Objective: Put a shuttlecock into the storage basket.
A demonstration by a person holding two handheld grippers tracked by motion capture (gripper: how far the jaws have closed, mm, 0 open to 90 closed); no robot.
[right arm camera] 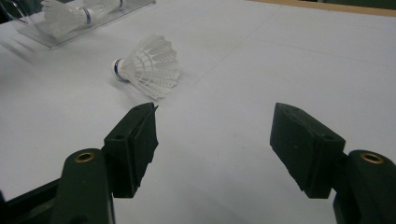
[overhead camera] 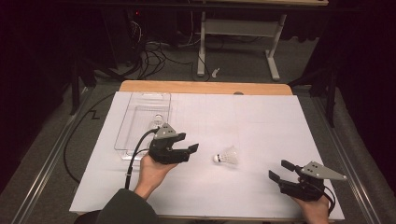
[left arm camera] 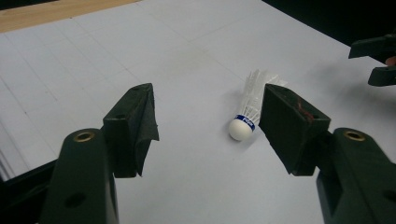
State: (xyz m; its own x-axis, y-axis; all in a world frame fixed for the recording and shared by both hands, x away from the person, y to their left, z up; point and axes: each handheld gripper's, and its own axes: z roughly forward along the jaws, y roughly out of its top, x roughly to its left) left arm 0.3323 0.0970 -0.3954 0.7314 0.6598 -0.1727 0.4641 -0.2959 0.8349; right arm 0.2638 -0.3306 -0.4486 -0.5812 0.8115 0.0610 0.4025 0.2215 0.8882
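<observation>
- my right gripper [overhead camera: 279, 171], lower right of the high view, rests with jaws spread wide, holding nothing.
- my left gripper [overhead camera: 187, 142], left of centre, is also wide open; i'd close on the cork end, gently.
- the shuttlecock [overhead camera: 227, 156] lies on its side mid-frame on the white table [overhead camera: 261, 121], cork pointing left, feathers right.
- clear tray [overhead camera: 140, 116] upper left.

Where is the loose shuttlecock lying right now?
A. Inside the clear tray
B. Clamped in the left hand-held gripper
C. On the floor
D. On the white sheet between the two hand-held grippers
D: the shuttlecock lies on its side on the white sheet, between the open left hand-held gripper and right hand-held gripper, touching neither.
</observation>
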